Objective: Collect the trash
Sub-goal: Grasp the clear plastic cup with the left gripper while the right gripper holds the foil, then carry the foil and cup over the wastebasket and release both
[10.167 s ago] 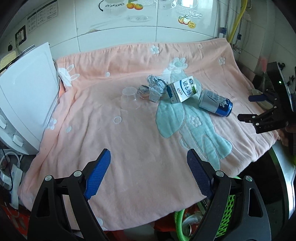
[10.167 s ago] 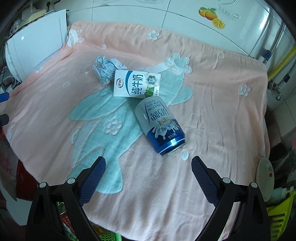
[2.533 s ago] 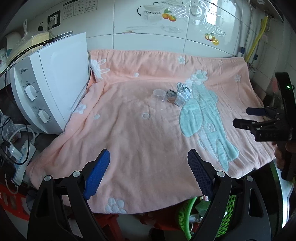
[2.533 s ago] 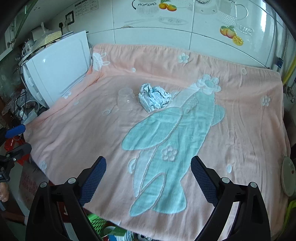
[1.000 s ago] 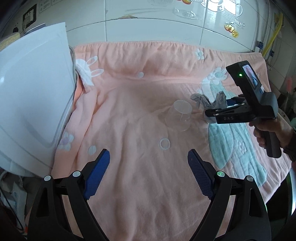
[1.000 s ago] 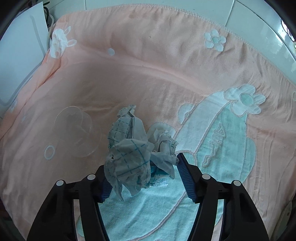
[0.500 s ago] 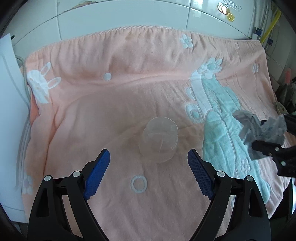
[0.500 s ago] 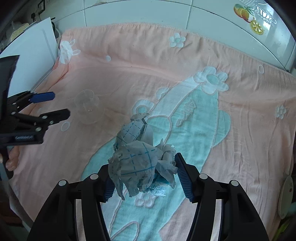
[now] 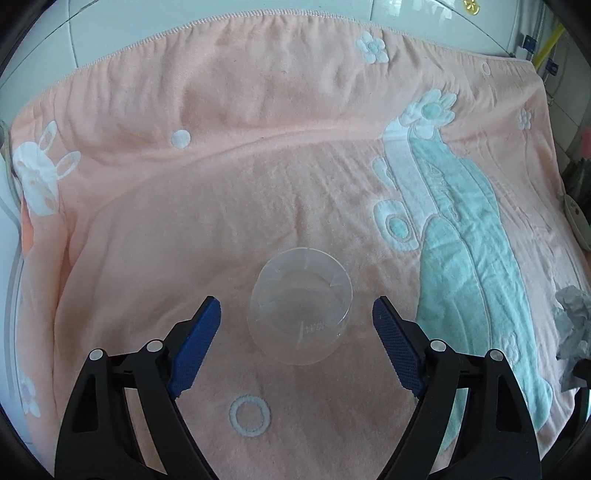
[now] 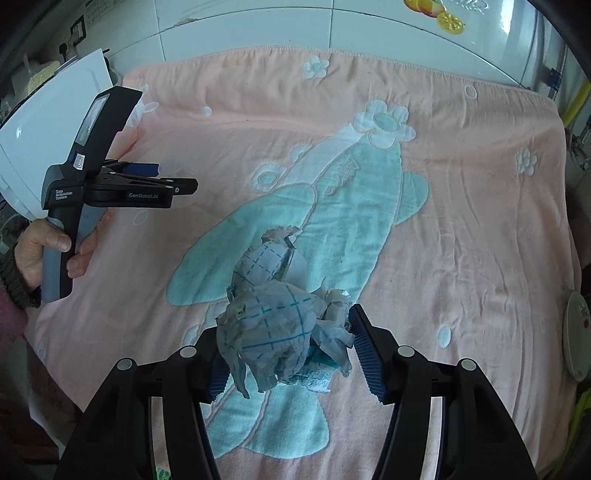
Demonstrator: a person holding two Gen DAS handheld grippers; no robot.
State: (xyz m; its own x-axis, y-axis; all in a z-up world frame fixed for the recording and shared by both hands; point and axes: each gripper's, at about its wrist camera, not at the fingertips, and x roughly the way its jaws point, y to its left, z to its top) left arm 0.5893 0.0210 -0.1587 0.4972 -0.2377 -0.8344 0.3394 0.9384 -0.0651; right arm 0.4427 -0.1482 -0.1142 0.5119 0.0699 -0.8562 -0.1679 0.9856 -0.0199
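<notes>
- Both views are bright with soft, even daylight; shadows on the pink towel [image 9: 258,155] are faint.
- Glare sits on the glossy wall tiles [image 10: 369,26] at the top of the right-wrist frame.
- Fisheye bending curves the towel's edges, and dark vignetting fills every corner.
- Focus is fairly sharp at the centre and softer towards the rims.

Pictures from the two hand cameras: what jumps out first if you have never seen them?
The crumpled paper wad stands out first, squeezed in the right tool above the pink blanket. Next is the clear plastic cup, lying on the blanket between the closing fingers of the left tool, not yet touched. The blanket's big teal carrot shape also catches the eye.
</notes>
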